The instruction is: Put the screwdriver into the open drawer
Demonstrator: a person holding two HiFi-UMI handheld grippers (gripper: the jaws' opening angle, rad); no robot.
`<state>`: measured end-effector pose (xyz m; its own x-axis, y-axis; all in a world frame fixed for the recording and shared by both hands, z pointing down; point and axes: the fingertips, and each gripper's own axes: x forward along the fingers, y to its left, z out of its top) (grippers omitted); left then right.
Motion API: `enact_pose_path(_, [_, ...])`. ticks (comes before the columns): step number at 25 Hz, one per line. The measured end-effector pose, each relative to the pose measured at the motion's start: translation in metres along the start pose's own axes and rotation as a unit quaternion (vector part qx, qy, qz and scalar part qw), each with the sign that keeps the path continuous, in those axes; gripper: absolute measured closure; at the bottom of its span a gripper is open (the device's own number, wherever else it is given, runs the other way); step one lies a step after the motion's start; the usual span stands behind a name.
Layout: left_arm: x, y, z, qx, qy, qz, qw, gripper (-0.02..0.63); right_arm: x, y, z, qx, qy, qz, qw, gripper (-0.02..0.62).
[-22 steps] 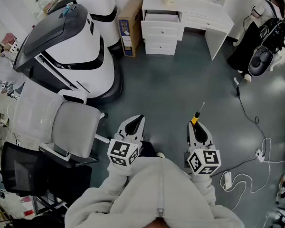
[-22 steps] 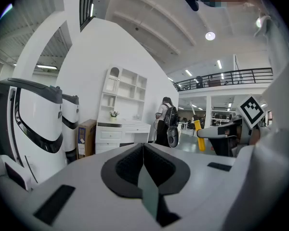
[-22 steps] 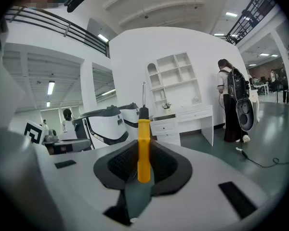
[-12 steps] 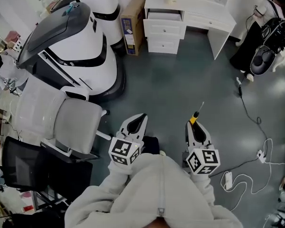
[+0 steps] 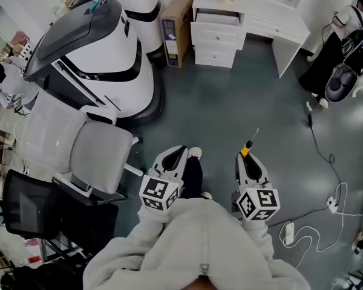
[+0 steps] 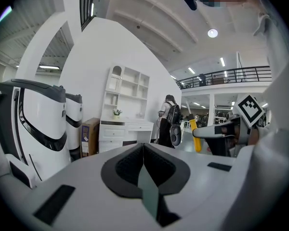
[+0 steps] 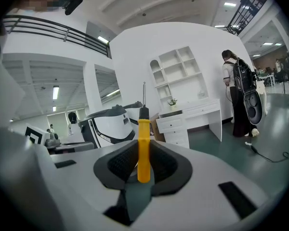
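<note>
A screwdriver [image 7: 143,146] with a yellow handle and thin metal shaft stands between the pads of my right gripper [image 7: 143,163], which is shut on the handle; the shaft points forward past the tips. In the head view the right gripper [image 5: 250,160] is held low at the right, the screwdriver [image 5: 248,150] sticking out ahead. My left gripper [image 5: 173,161] is beside it at the left, its jaws shut with nothing in them [image 6: 143,147]. The white desk [image 5: 272,18] stands far ahead across the floor, its top drawer [image 5: 217,19] pulled open.
A large white-and-grey machine [image 5: 94,53] fills the left, with a cardboard box [image 5: 172,26] next to the desk. A grey office chair [image 5: 78,153] stands near my left. A person with a backpack [image 5: 342,47] is at the right; cables and a power strip [image 5: 289,233] lie on the floor.
The whole view has shifted a little as the person steps toward the desk; a shoe now shows between the grippers. Both grippers keep their pose and the screwdriver stays gripped.
</note>
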<state>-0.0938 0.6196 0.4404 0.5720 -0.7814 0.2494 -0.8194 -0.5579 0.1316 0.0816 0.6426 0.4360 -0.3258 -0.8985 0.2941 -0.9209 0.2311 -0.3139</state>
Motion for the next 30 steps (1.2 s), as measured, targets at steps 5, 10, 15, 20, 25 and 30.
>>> enact_pose_path(5, [0.025, 0.025, 0.011, -0.006, -0.005, 0.012, 0.9999, 0.589, 0.026, -0.008, 0.014, -0.002, -0.002, -0.008, 1.000, 0.506])
enact_pose_path(10, [0.060, 0.045, 0.029, -0.011, -0.013, 0.004, 0.9998, 0.589, 0.060, -0.017, 0.034, -0.002, -0.006, -0.013, 1.000, 0.506])
enact_pose_path(15, [0.097, 0.064, 0.043, -0.010, -0.011, -0.004, 0.9999, 0.589, 0.097, -0.028, 0.051, -0.002, -0.003, -0.010, 1.000, 0.506])
enact_pose_path(20, [0.128, 0.085, 0.053, -0.007, -0.002, -0.007, 0.9999, 0.589, 0.131, -0.038, 0.067, 0.004, 0.001, -0.012, 1.000, 0.506])
enact_pose_path(25, [0.154, 0.108, 0.065, -0.004, 0.005, -0.007, 1.0000, 0.589, 0.165, -0.043, 0.084, 0.007, 0.003, -0.015, 1.000, 0.506])
enact_pose_path(30, [0.177, 0.134, 0.076, -0.004, 0.006, -0.012, 0.9999, 0.589, 0.197, -0.044, 0.096, 0.005, 0.005, -0.019, 1.000, 0.506])
